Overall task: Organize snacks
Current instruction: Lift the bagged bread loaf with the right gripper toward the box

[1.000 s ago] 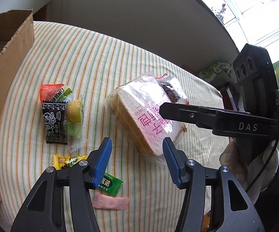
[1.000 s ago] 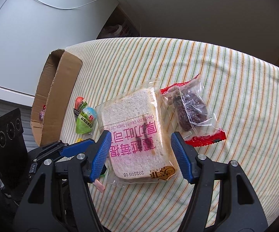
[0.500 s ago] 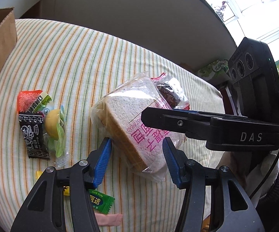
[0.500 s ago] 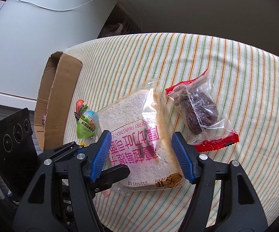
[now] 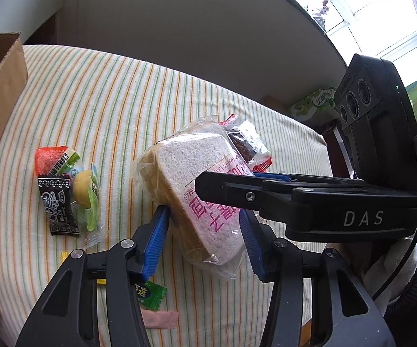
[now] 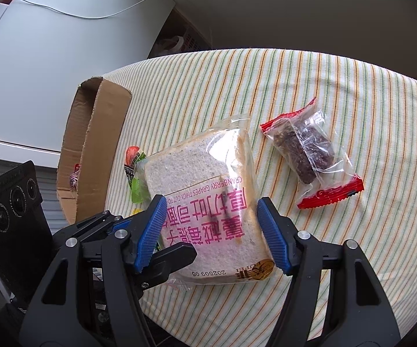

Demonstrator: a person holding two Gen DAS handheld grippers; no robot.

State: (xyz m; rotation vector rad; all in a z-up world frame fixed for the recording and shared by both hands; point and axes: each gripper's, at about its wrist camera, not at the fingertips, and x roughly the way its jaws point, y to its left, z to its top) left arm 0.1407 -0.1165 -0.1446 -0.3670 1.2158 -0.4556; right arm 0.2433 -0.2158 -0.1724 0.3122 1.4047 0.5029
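Observation:
A clear bag of sliced bread point(image 5: 199, 190) with pink lettering is tilted up off the striped tablecloth point(image 5: 92, 92). My left gripper point(image 5: 204, 237) has its blue jaws on either side of the bag's near end. My right gripper point(image 6: 212, 234) straddles the same bread bag point(image 6: 208, 202), its jaws against the bag's sides; in the left wrist view its black finger point(image 5: 237, 193) crosses over the bag. A red-ended pack with a dark bar point(image 6: 309, 153) lies to the right of the bread.
An open cardboard box point(image 6: 92, 144) stands at the table's left edge, with a wrapper inside. Small snacks lie left of the bread: a black sachet point(image 5: 58, 205), a yellow jelly cup point(image 5: 84, 190), a red-green pack point(image 5: 52, 159), a green candy point(image 5: 150, 295) and a pink one point(image 5: 159, 318).
Both grippers have moved in around the bread bag and narrowed on it. The bag has tipped up from lying flat and its near end has risen off the cloth.

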